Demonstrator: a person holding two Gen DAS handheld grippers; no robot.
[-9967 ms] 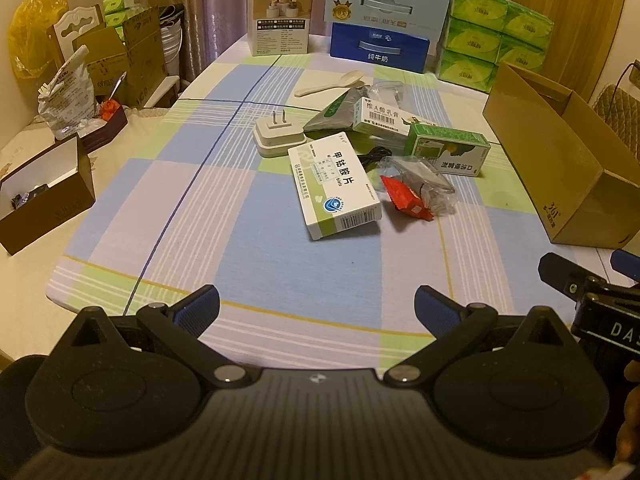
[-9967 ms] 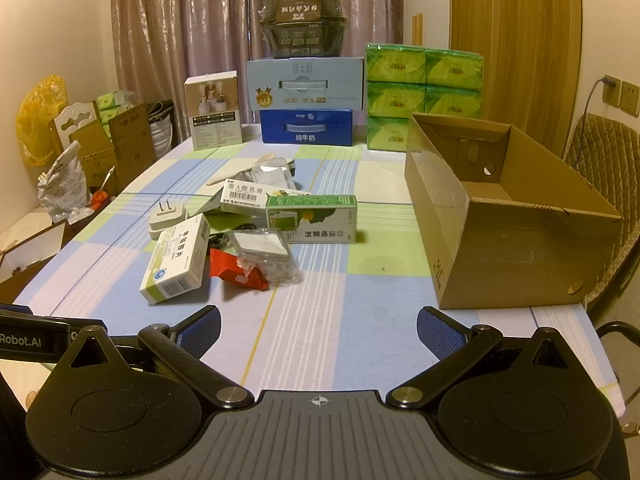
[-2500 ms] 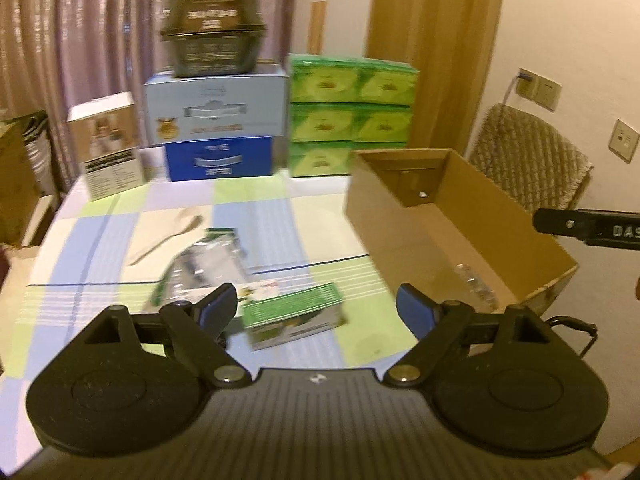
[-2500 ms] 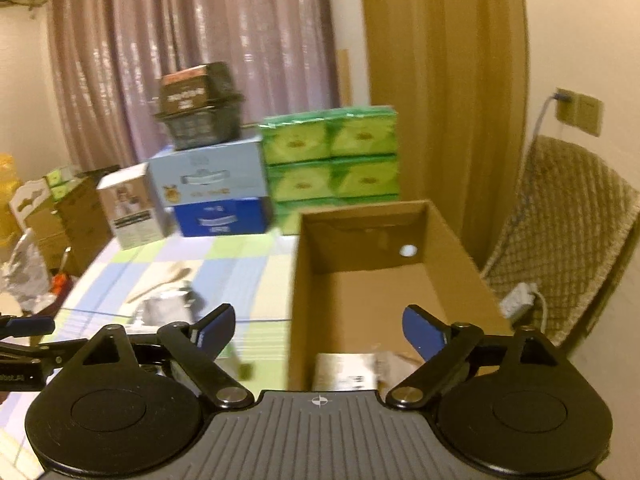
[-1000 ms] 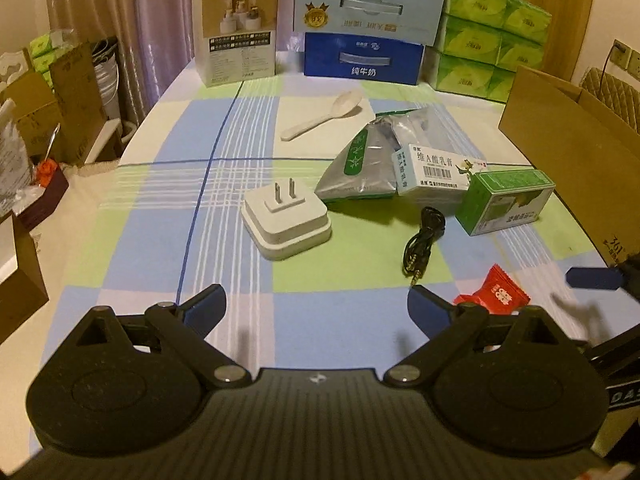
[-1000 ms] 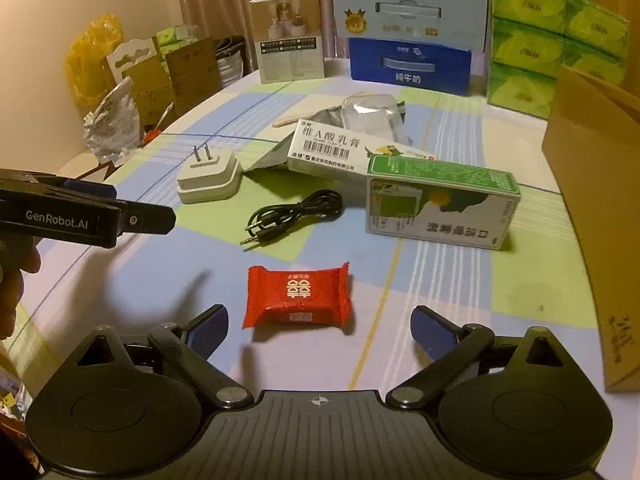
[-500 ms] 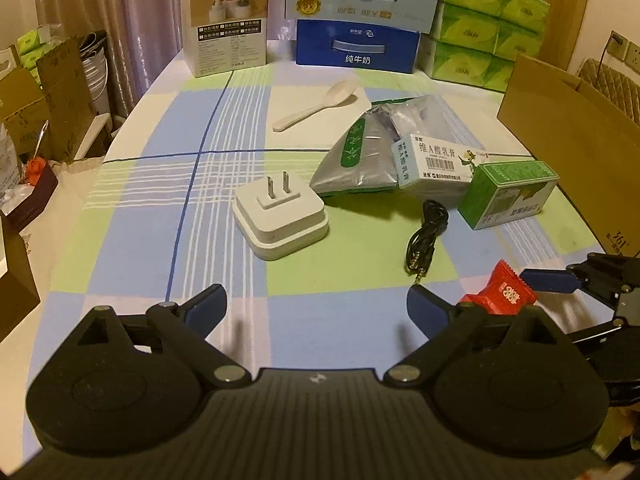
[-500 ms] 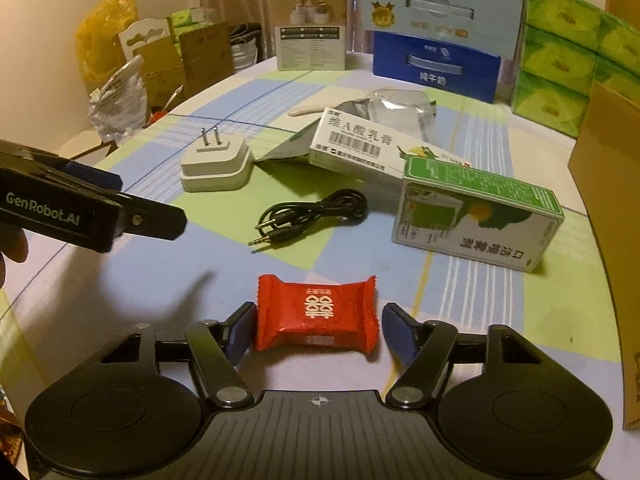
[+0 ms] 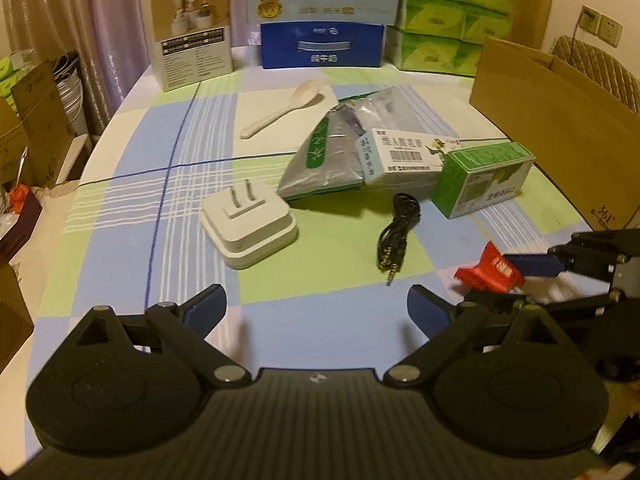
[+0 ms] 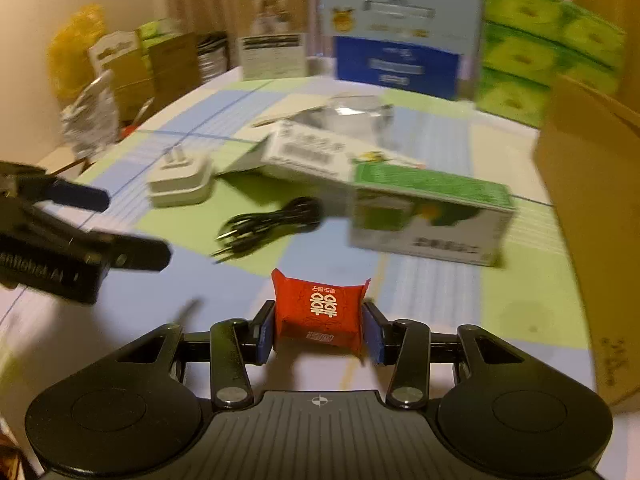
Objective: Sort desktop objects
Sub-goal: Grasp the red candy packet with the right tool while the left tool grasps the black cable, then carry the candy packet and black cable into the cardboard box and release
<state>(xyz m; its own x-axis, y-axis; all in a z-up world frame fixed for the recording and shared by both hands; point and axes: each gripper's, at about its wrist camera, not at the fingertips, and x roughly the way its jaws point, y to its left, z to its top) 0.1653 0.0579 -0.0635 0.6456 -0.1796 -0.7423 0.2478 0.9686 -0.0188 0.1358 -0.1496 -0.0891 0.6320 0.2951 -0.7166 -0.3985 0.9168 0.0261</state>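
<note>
A red candy packet [image 10: 320,310] sits between the pads of my right gripper [image 10: 320,334], low over the checked tablecloth. The jaws are closing and both pads touch the packet's sides. From the left wrist view the same red packet [image 9: 490,270] shows at the right with the right gripper [image 9: 500,282] around it. My left gripper [image 9: 316,308] is open and empty, a little short of the white plug adapter [image 9: 248,224] and the black audio cable [image 9: 396,236]. In the right wrist view the left gripper [image 10: 132,228] shows at the left edge.
A green box [image 9: 484,180], a white medicine box [image 9: 404,152], a silver pouch [image 9: 324,156] and a pale spoon [image 9: 284,108] lie mid-table. An open cardboard box [image 9: 560,120] stands at the right. Cartons and green tissue packs [image 9: 448,16] line the far edge.
The right gripper's jaws have come in from wide apart to touch both sides of the red packet. The left gripper has stayed open and nearly still.
</note>
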